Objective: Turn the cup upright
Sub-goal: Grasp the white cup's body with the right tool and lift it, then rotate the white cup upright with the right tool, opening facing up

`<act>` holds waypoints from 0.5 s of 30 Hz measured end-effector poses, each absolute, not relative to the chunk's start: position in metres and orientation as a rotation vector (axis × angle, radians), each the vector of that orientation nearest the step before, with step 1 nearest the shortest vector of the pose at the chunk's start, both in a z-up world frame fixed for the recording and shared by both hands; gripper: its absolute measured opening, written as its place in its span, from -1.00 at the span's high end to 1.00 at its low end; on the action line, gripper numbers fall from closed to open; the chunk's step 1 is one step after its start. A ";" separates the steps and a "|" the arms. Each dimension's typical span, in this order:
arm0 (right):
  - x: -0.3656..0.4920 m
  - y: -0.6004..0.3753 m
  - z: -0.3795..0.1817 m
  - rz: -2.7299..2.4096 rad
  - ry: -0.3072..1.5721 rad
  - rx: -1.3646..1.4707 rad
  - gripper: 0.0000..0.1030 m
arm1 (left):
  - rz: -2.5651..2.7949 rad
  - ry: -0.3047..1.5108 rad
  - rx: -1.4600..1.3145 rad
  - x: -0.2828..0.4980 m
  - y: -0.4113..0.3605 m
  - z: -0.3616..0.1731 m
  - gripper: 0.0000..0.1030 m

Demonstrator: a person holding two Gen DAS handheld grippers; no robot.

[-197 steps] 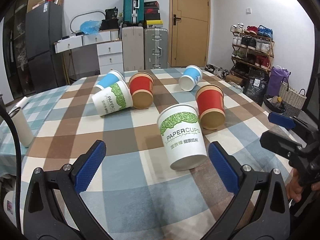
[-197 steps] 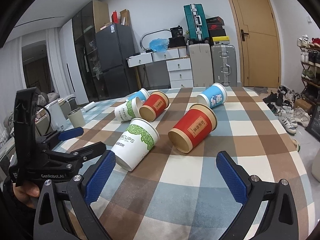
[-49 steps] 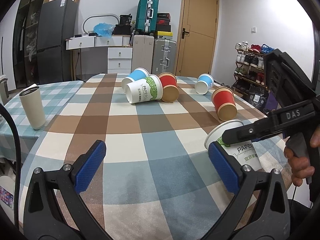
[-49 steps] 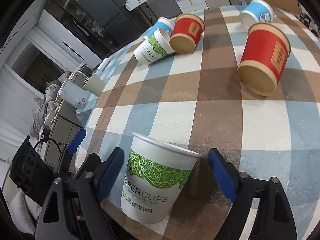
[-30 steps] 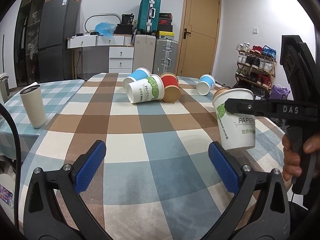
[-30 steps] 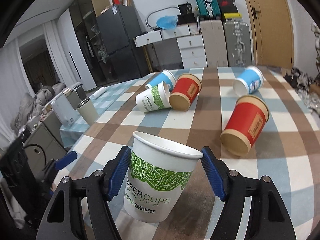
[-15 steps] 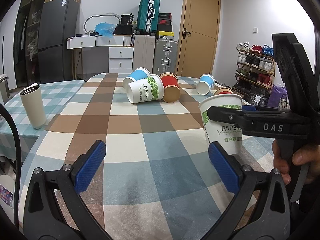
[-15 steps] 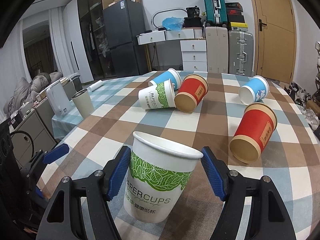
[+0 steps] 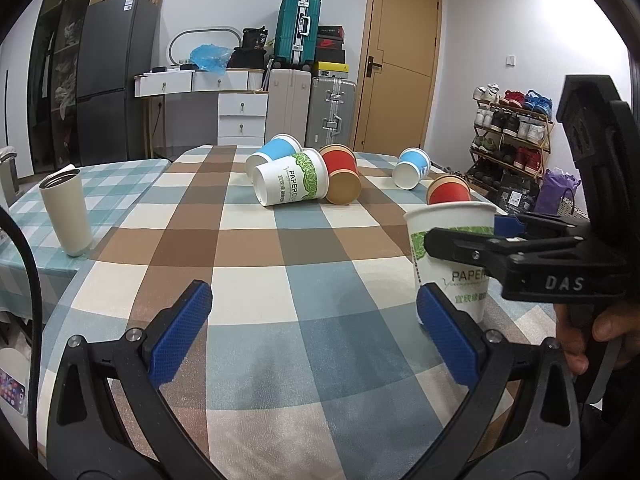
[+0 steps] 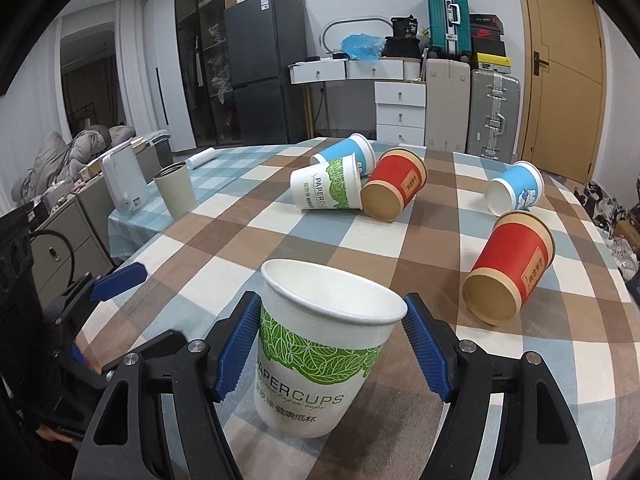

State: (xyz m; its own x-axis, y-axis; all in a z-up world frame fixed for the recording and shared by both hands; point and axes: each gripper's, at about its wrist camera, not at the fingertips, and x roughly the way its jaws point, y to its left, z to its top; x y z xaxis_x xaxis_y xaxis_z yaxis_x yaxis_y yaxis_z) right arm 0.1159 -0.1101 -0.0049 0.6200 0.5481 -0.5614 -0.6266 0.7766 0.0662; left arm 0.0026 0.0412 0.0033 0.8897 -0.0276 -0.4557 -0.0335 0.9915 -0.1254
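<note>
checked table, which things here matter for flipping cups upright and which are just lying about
Job: white-and-green paper cup, upright in the right gripper; tipped white-and-green cup, two red cups, two blue cups.

Lying about: beige steel tumbler, white jug.

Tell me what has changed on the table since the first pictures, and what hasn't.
The green-leaf paper cup that lay on its side near the table's front is now upright, mouth up, between the right gripper's pads. The left gripper stayed open and empty. The five other tipped cups and the beige tumbler did not move.
</note>
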 end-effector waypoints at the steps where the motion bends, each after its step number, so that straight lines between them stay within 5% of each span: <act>1: 0.113 -0.111 -0.005 0.684 0.595 -0.149 -0.42 | 0.003 0.474 -0.131 0.003 0.041 0.003 -0.98; 15: 0.090 -0.121 -0.020 0.740 0.625 -0.237 -0.24 | 0.003 0.474 -0.131 0.003 0.041 0.003 -0.98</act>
State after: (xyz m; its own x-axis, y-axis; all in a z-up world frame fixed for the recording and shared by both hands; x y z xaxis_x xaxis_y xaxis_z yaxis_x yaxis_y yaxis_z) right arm 0.0896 -0.1214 -0.0205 0.5690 0.5551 -0.6067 -0.6910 0.7227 0.0132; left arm 0.0026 0.0413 0.0033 0.8898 -0.0273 -0.4555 -0.0335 0.9916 -0.1248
